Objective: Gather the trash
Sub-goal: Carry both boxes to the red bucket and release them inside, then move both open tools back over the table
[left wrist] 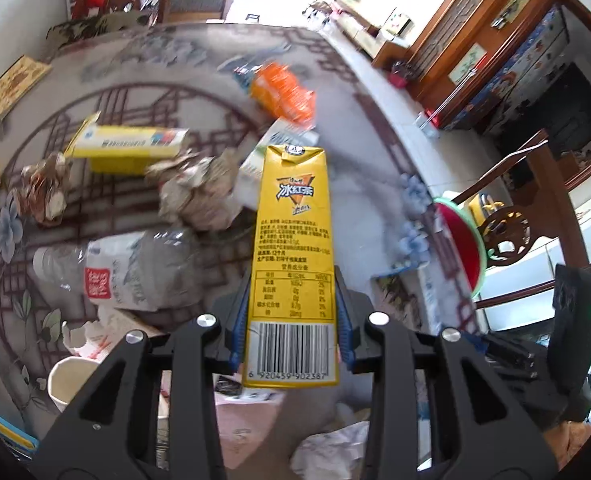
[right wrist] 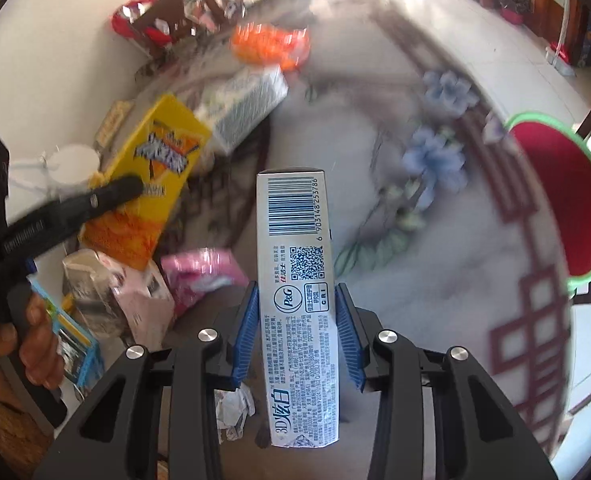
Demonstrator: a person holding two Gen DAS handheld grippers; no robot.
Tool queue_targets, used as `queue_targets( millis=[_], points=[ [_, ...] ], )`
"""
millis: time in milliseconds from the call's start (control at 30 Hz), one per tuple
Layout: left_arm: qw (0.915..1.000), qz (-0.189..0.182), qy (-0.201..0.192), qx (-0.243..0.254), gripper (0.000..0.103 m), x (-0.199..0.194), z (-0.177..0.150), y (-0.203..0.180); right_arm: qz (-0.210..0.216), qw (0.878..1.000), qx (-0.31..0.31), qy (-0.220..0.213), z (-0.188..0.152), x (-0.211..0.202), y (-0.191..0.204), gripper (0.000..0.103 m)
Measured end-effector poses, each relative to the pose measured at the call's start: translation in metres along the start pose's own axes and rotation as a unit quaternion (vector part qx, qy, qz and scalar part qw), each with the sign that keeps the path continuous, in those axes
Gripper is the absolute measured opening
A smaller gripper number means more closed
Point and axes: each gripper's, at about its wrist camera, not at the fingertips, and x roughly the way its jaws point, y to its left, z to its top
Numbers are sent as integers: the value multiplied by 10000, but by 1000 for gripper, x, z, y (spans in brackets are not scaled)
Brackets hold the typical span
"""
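Left gripper (left wrist: pixel 291 320) clamping a yellow iced-tea carton (left wrist: pixel 291 256), blue jaws pressing both long sides; carton raised above the worktop (left wrist: pixel 359 200), barcode end near, sealed top far. Right gripper (right wrist: pixel 295 332) clamping a pale toothpaste box (right wrist: pixel 297 304) likewise, barcode end pointing far.

Blurring much of the far clutter. Hiding partly behind the carton: a white box (left wrist: pixel 271 140) and a crumpled brown paper wad (left wrist: pixel 195 196). Showing further left: a yellow rectangular box (left wrist: pixel 127 146) lying flat, a second foil-like wad (left wrist: pixel 43 190), a crushed clear plastic bottle (left wrist: pixel 127 268) with a red label. Cutting off at the near left edge: a white paper cup (left wrist: pixel 69 382). Lying far: an orange crinkled snack bag (left wrist: pixel 283 90). Sitting near, left of the toothpaste box: a pink wrapper (right wrist: pixel 203 276), hard to read.

Covering the round worktop: a glossy grey cloth with dark red lattice and blue flowers. Standing at the right rim: a red bin with green lip (right wrist: pixel 563 200). Tiled floor and wooden furniture beyond.
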Motion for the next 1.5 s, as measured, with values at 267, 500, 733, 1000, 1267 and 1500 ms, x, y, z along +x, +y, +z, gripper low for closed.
queue_targets(
  millis=[267, 500, 733, 1000, 1267, 1500],
  points=[
    [9999, -124, -5, 89, 34, 10, 10, -42, -726, 9904, 839, -822, 40, -64, -110, 37],
    [9995, -209, 106, 196, 34, 30, 11, -86, -1320, 9793, 1189, -966, 63, -81, -200, 37],
    [9965, -573, 303, 523, 34, 59, 14, -153, -1281, 9760, 1360, -1115, 73, -91, -236, 59],
    [9850, -1034, 602, 1240, 34, 117, 21, -244, -1165, 9768, 1392, -1137, 49, -114, -244, 60],
    [9733, -1213, 857, 1752, 36, 167, 20, -306, -1250, 9724, 1583, -1174, 30, -131, -259, 60],
    [9765, -1214, 630, 1663, 61, 148, 19, -300, -1200, 9715, 1681, -1164, 19, -132, -254, 60]
  ],
)
